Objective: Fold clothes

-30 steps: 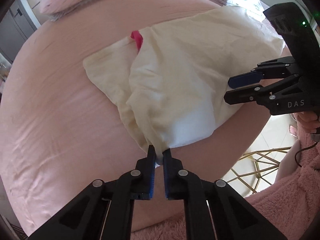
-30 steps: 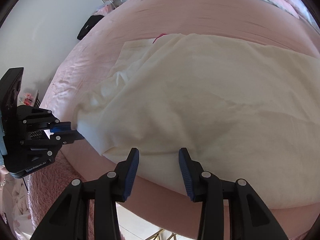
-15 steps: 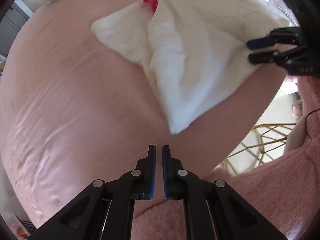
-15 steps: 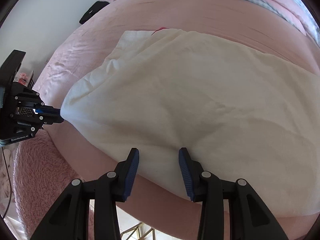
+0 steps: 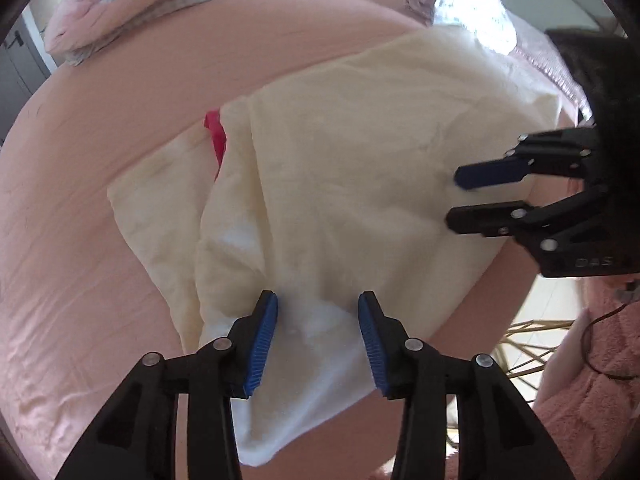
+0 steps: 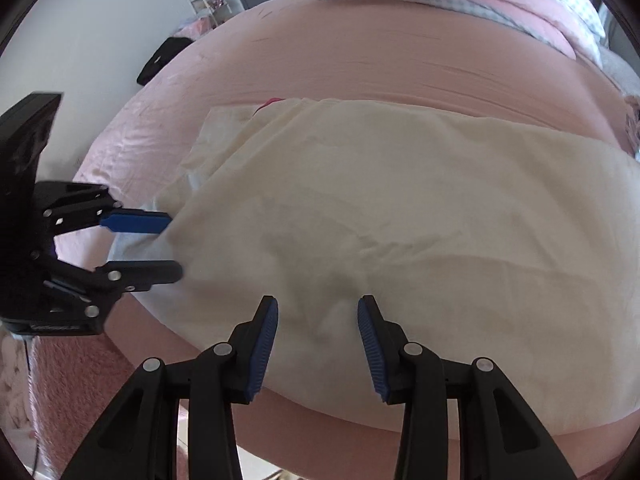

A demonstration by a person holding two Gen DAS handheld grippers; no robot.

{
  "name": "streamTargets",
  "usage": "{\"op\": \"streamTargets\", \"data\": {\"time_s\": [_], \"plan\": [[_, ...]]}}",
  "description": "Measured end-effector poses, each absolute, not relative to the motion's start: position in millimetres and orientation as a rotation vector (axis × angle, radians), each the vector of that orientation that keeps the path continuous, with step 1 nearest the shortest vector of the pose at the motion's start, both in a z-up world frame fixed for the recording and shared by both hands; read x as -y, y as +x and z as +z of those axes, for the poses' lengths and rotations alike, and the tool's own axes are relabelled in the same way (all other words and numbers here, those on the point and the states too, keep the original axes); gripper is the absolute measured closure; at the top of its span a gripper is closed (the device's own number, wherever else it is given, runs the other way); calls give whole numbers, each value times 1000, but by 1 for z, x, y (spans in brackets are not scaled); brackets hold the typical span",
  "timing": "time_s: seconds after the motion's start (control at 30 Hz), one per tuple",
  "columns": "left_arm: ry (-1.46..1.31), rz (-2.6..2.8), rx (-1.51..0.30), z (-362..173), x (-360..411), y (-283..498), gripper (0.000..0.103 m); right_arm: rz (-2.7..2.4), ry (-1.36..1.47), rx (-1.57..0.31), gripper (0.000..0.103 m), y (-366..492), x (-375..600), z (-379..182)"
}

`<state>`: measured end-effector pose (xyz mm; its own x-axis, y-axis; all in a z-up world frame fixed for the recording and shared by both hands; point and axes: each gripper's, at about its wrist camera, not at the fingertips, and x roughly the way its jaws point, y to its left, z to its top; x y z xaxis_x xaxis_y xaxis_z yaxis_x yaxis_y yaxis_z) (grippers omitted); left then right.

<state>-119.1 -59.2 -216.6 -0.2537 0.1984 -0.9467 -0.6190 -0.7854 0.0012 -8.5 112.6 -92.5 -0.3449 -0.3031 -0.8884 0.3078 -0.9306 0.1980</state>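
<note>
— Two grippers over one cream garment (image 5: 360,184) on the pink bed (image 5: 80,240). Holding anything?

— No. The left gripper (image 5: 318,332) has just been opening; its jaws stand partly apart, the near corner lying loose between them. The right gripper (image 6: 318,332) is half-spread over the near hem, gripping nothing.

— Progress?

— One flap appears folded; beyond the fingers a red tag (image 5: 216,136) peeks out. More folds likely remain.
</note>
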Motion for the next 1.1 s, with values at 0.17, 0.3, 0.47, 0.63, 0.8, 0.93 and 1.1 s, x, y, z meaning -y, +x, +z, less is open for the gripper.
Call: {"op": "streamTargets", "data": {"time_s": [0.17,0.3,0.47,0.63,0.8,0.93,1.1], "plan": [[-1536,2125,-385,-218,107,-118,64,-2313,1545,-1,62,-13,-123,-96],[-1675,2213,-408,-219,137,-121,62,-2287,1574,116,62,-22,-143,-98],[-1504,2345,-290,-183,121,-142,62,-2311,1573,174,62,-26,-158,-91],[-1432,2400,-249,-183,82,-191,63,-2339,1552,140,62,-47,-154,-82],[-1471,2350,-87,-186,93,-214,70,-2382,1515,57,62,-91,-145,-69],[-1474,2319,-24,-190,87,-222,70,-2392,1531,75,62,-124,-143,-75],[-1491,2274,47,-195,90,-226,74,-2333,1564,66,62,-148,-135,-94]]}}
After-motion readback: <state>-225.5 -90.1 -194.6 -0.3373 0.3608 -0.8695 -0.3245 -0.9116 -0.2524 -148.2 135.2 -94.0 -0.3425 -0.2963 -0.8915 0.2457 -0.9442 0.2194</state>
